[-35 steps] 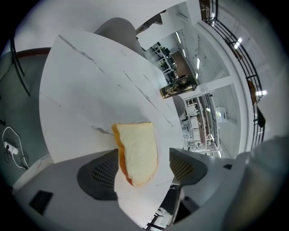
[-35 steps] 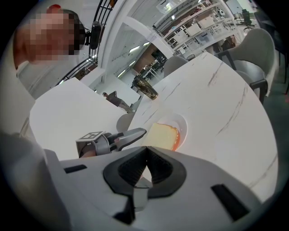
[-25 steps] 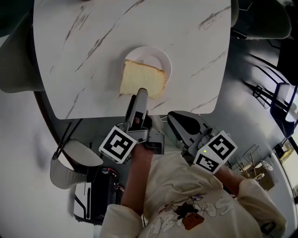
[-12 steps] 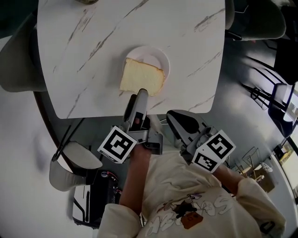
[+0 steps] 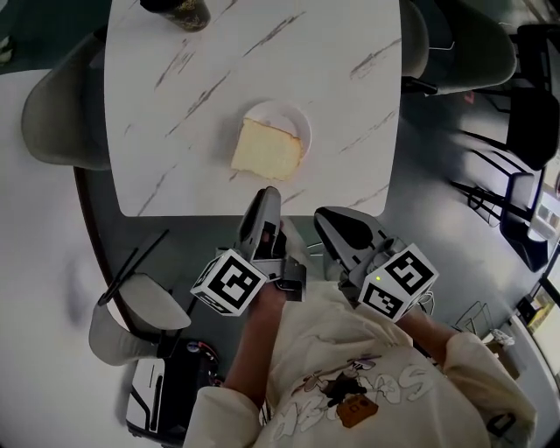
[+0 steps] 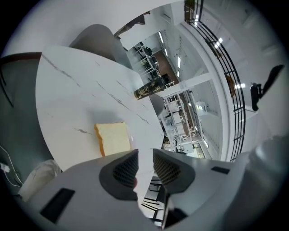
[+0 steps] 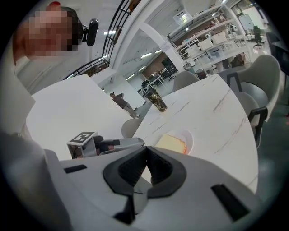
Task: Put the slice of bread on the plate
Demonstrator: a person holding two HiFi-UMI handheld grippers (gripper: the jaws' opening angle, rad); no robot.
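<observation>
Yellow slice of bread [image 5: 267, 149] lies on the plate [image 5: 296, 114] on the counter [image 5: 175, 131], so placing looks done. Nearby, the left hand-held gripper [image 5: 266, 199] is slightly spread and empty, and the right hand-held gripper [image 5: 331, 219] is pressed together.

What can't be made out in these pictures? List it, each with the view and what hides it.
Plate: head view, the slice of bread covers most of it; only the far rim shows.
Dark cup: head view, cut off by the top edge; its print is too small to read in the left gripper view.
Near edge of the slice of bread: right gripper view, behind the right claw.
</observation>
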